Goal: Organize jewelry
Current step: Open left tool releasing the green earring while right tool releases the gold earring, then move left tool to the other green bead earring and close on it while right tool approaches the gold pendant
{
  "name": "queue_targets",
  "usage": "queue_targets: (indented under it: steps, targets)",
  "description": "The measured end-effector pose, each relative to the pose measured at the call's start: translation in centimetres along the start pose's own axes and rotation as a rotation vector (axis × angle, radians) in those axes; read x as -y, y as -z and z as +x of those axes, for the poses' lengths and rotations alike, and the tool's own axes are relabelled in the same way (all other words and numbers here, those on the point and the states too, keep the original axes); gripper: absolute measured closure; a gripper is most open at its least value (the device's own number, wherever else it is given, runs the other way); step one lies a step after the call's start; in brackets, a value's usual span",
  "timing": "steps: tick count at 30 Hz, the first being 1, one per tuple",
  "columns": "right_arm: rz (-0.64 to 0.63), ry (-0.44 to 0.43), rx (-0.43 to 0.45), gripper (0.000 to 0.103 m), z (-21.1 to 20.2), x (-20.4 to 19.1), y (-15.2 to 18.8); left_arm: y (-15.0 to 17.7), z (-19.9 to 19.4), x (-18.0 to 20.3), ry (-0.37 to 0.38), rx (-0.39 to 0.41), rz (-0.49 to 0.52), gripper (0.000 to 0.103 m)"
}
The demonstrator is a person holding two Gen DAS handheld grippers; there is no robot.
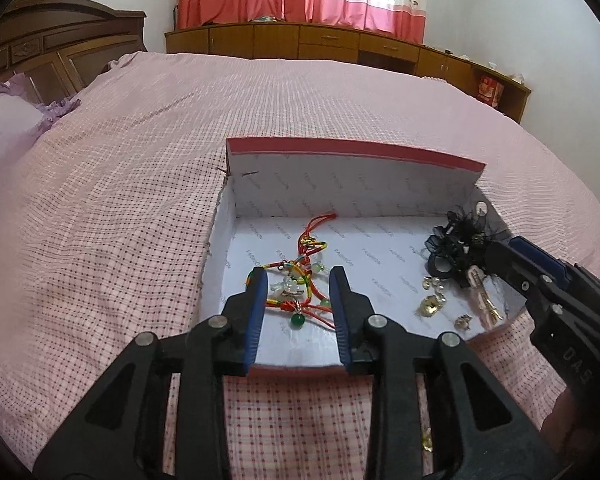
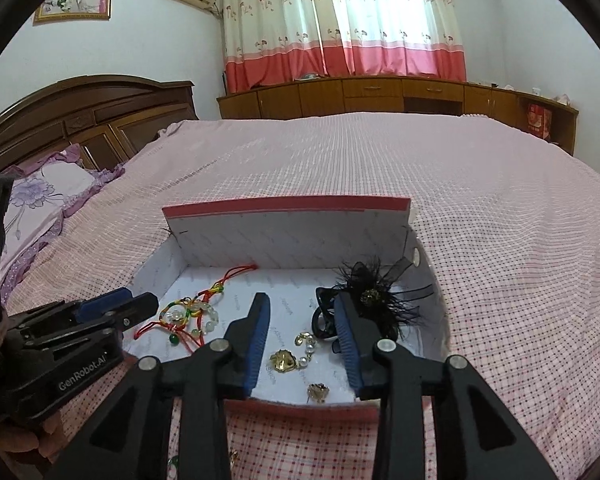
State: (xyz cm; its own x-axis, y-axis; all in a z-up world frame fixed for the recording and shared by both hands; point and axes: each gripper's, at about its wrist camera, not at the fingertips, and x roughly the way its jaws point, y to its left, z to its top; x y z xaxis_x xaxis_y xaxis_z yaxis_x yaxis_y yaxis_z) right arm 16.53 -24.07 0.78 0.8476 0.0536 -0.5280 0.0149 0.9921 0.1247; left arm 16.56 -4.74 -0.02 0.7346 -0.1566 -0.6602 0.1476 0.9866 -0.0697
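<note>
The red cord bracelet (image 1: 300, 280) lies in the box (image 1: 236, 216), left half, its long axis running front to back, tail toward the far wall. Right of it sit gold earrings (image 2: 286, 360) and a black feather clip (image 2: 380, 300). Both the left gripper (image 1: 299, 280) and the right gripper (image 2: 302, 308) are spread, holding nothing.

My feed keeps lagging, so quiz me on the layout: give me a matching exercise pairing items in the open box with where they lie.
Things:
1. red braided cord bracelets with green beads
2. black feathered hair clip
3. gold shell-shaped pendant with pearls
4. small gold earring

Places:
A. right side of the white-lined cardboard box
B. nearest the front wall
C. left side of the box
D. middle, between the right gripper's open fingers

Pairs: 1-C, 2-A, 3-D, 4-B
</note>
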Motion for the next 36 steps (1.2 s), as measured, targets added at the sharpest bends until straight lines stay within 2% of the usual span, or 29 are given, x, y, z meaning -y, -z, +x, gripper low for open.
queue_targets:
  steps: [17, 36]
  targets:
    - [0.012, -0.034, -0.013, 0.067, -4.8, -0.7, 2.2, 3.4, -3.8, 1.3, 0.077, -0.059, 0.04, 0.079]
    - [0.021, -0.01, -0.033, 0.067, -7.7, 0.1, 4.7, 6.8, -4.2, 3.7, 0.107, -0.125, 0.111, 0.079]
